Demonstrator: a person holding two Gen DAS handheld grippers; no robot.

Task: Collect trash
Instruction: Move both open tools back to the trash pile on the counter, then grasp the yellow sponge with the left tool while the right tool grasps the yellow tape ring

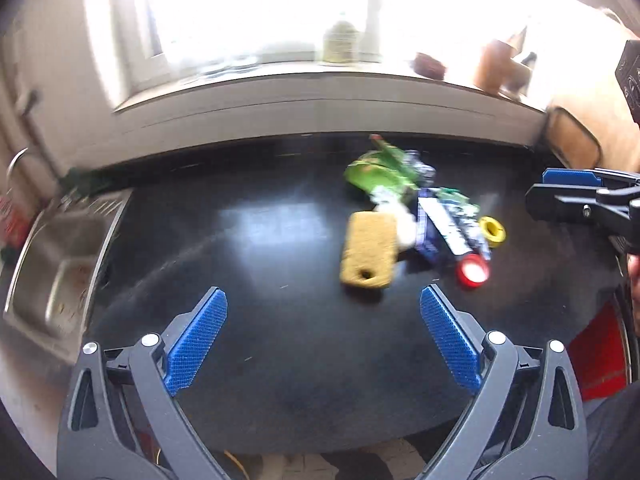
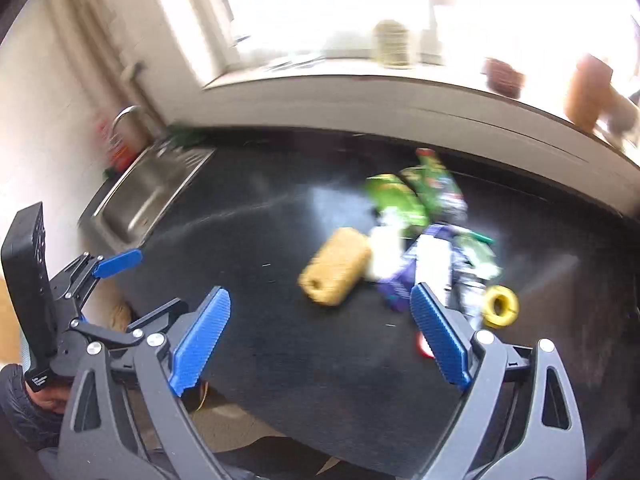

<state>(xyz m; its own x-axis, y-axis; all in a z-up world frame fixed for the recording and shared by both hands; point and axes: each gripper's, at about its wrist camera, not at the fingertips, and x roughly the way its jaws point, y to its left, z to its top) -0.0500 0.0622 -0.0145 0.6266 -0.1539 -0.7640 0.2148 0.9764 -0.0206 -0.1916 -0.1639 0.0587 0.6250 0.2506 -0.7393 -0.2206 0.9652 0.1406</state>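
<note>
Trash (image 1: 416, 204) lies in a loose heap on the right half of the black tabletop (image 1: 260, 240), and I read it from the left.

At the far left edge sits the steel sink (image 1: 60, 264), let into the tabletop, well apart from the heap. My left claw (image 1: 324, 336) hangs above the near middle of the tabletop, its blue pads spread wide with nothing between them.

The heap starts with a yellow sponge (image 1: 370, 254) lying flat, a hole near its closer end. Just beside it is a white crumpled scrap (image 1: 404, 226), too blurred to name further. Behind these lies a green wrapper (image 1: 376, 172), and to its right a dark blue-and-white packet (image 1: 444, 226) stretches toward me. At the packet's near end is a red cap (image 1: 474, 272); a yellow ring (image 1: 493, 231) sits just right of the packet.

My right claw (image 2: 320, 336) is above the tabletop near the heap, its jaws likewise wide apart and gripping nothing. In its own view its right pad covers part of the packet and the red cap. A bright window sill (image 1: 320, 84) runs along the wall behind, with blurred pots on it.
</note>
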